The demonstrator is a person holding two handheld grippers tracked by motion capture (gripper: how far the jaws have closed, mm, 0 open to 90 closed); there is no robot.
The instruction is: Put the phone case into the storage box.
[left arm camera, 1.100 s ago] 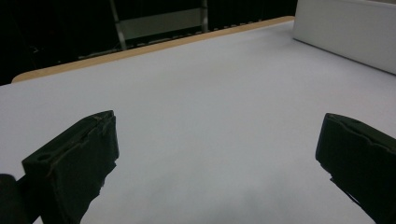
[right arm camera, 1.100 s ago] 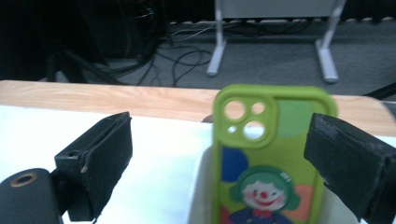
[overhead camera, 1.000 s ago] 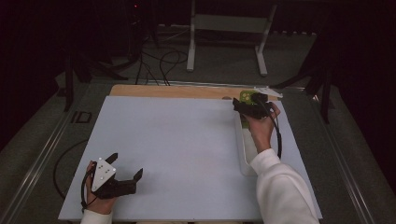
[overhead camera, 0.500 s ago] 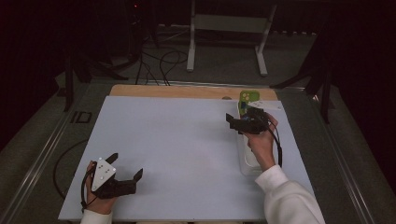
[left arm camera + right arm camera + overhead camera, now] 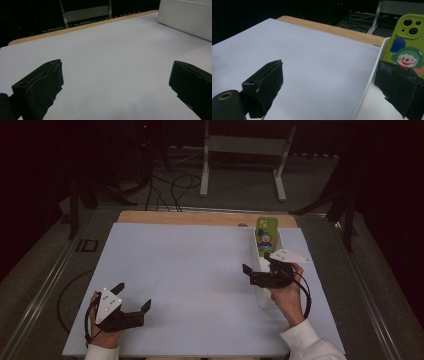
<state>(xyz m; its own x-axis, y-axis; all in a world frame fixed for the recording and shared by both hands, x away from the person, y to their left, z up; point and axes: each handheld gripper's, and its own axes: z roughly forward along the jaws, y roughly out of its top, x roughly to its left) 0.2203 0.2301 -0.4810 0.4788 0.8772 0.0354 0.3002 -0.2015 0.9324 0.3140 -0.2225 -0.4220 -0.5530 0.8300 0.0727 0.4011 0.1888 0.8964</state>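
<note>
A: How does the right claw (image 5: 259, 270) stand?

B: Released, jaws spread wide and gripping nothing. It hangs over the near part of the white tray (image 5: 264, 297), one jaw above the tray, the other out over the pale worktop (image 5: 190, 270).

A: And the phone case (image 5: 266, 236)?

B: Lime green, with a clown in green headphones printed on it and camera cut-outs at the top. It leans upright in the tray's far end, at about two o'clock on the worktop. In the right gripper view the case (image 5: 407, 51) rises just behind the jaw on that side; whether they touch, I cannot tell.

A: The left claw (image 5: 134, 297)?

B: Also released, jaws far apart and empty, low at seven o'clock, with bare worktop between them.

A: The hands?

B: The right hand (image 5: 285, 292) reaches forward from a white sleeve (image 5: 310, 345); the left hand (image 5: 102, 332) sits at the near edge.
</note>
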